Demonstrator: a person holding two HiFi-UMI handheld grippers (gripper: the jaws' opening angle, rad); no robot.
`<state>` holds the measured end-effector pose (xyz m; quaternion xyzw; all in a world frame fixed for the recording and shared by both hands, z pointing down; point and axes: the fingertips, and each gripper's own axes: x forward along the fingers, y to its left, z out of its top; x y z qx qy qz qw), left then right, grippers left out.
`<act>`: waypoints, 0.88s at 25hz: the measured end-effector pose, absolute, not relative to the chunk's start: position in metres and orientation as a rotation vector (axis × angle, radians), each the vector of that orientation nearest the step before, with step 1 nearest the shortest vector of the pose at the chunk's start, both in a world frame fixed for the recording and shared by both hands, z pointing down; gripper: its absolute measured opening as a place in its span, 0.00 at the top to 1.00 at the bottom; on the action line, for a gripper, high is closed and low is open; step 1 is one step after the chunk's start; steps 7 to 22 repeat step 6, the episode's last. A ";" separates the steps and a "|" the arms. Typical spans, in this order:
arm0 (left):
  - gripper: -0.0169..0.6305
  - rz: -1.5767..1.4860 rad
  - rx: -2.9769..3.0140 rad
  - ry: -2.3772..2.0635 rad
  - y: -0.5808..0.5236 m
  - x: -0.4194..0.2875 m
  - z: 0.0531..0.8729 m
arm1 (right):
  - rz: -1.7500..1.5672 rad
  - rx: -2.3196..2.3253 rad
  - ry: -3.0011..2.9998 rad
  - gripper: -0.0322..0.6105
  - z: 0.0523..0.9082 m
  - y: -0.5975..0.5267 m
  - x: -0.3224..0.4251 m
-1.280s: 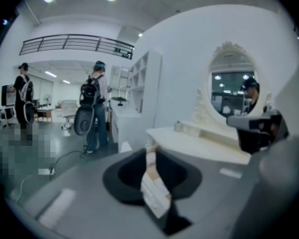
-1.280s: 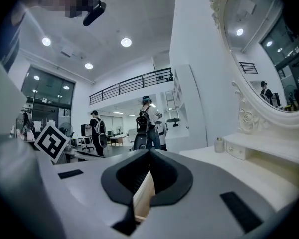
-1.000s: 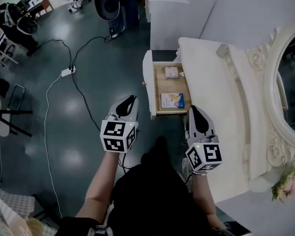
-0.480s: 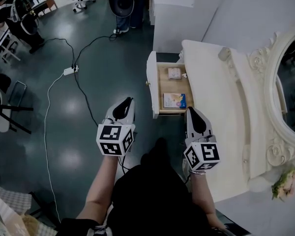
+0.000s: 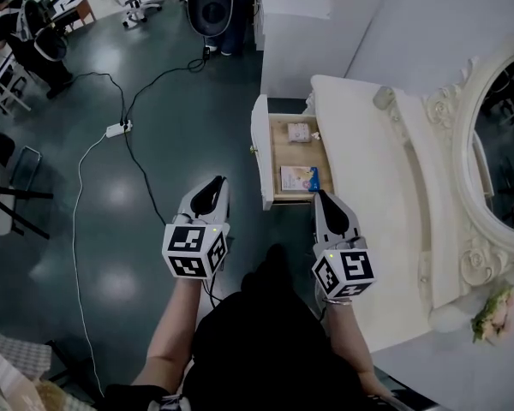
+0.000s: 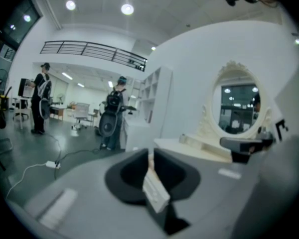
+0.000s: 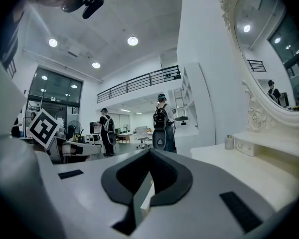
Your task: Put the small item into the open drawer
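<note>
1. The left gripper (image 5: 216,185) hovered over the dark floor (image 5: 137,229), well to the left of the open drawer (image 5: 259,152), with its jaws pressed together and nothing between them, as the left gripper view (image 6: 150,158) showed.
2. The right gripper (image 5: 321,198) hung just short of the drawer's near end, beside the edge of the white dressing table (image 5: 368,187). Its jaws were likewise closed and empty.
3. Two small items lay on the drawer's wooden bottom: a small pale item (image 5: 298,131) toward the far end and a blue and yellow packet (image 5: 299,178) toward the near end, apart from each other. Neither gripper touched them.
4. An ornate oval mirror (image 5: 497,144) stood on the table, and a white power strip (image 5: 116,129) lay on the floor.
</note>
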<state>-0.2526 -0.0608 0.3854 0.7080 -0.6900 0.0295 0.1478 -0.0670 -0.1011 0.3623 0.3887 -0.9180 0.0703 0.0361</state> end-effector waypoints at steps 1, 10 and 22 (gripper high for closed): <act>0.92 0.083 2.035 -1.986 -0.060 -0.254 0.385 | 0.219 1.190 -2.818 0.95 0.363 -0.100 -0.068; 0.92 0.062 2.017 -2.002 -0.057 -0.261 0.386 | 0.225 1.179 -2.818 0.95 0.368 -0.098 -0.072; 0.92 0.062 2.017 -2.002 -0.057 -0.261 0.386 | 0.225 1.179 -2.818 0.95 0.368 -0.098 -0.072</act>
